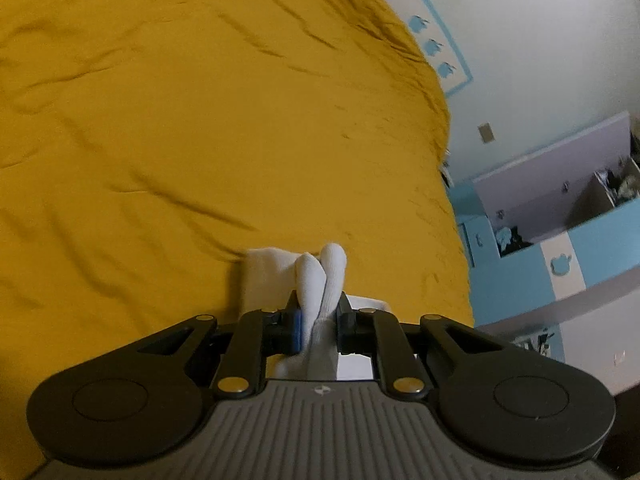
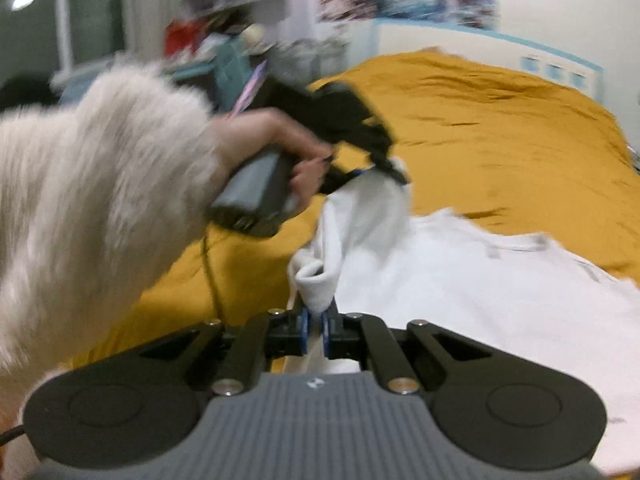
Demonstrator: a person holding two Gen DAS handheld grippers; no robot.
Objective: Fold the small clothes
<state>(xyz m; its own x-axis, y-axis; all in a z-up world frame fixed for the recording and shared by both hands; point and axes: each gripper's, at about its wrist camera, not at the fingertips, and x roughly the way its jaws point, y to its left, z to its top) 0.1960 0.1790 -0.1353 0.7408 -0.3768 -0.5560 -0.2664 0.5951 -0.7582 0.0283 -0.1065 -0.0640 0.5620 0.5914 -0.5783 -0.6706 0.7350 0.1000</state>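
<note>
Right gripper (image 2: 315,334): nearest item in its own view; jaws closed down on a thin edge of white cloth, blue pads pressing it from both sides. Judged purpose: to pin one corner so the piece can be lifted and carried over.

White garment (image 2: 460,288): the task's thing. One bunched fold stands up just ahead of the right jaws; the main body spreads flat to the right of them on the bed. A band of it rises from these jaws up to the left gripper's jaws beyond, so the cloth hangs slack between two holds. Type of garment: cannot tell; grey marks show near its far edge.

Left gripper (image 1: 319,314): jaws nearly closed, with a thick roll of the white garment (image 1: 320,276) squeezed between them and bulging out ahead of the tips. Judged purpose: the second corner, held level with the first so the edge stays straight for the fold. In the right wrist view this gripper (image 2: 386,170) sits ahead and above.

Hand (image 2: 280,148): wrapped round the left gripper's grey handle, blurred.

Fluffy sleeve (image 2: 100,184): pale, left of the right jaws, covering the forearm.

Bed (image 1: 200,120): mustard cover, wrinkled, lying beneath and beyond both jaws; serves as the folding surface.

Wall (image 1: 540,40): white with blue trim, farthest off.
</note>
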